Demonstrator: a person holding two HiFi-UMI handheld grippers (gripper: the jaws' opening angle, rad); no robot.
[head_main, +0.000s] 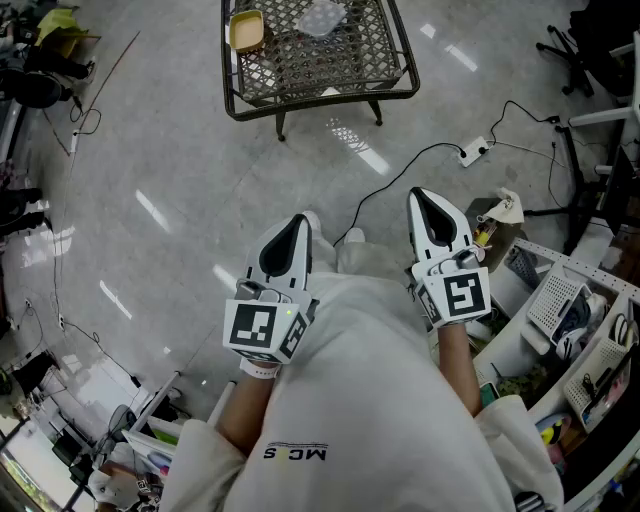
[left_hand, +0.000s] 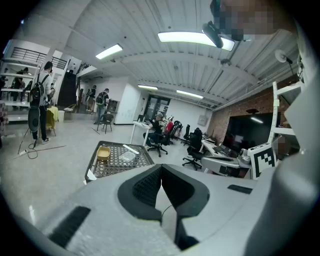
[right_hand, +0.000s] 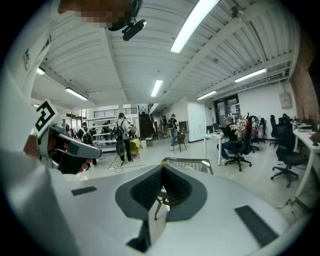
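Left gripper (head_main: 300, 218): one of two, near, against the person's white top; jaws closed tip to tip, holding nothing.
Table (head_main: 320, 100): one, mesh, far centre, well apart from both grippers.
On table: one yellow bowl (head_main: 246, 30) at left, one clear tub (head_main: 322, 17) to its right.
Right gripper (head_main: 420, 192): second of two; jaws closed, empty.
Floor: one cable (head_main: 400, 170) and one power strip (head_main: 473, 152), between right gripper and table.
Baskets (head_main: 555, 300): two, white, near right.
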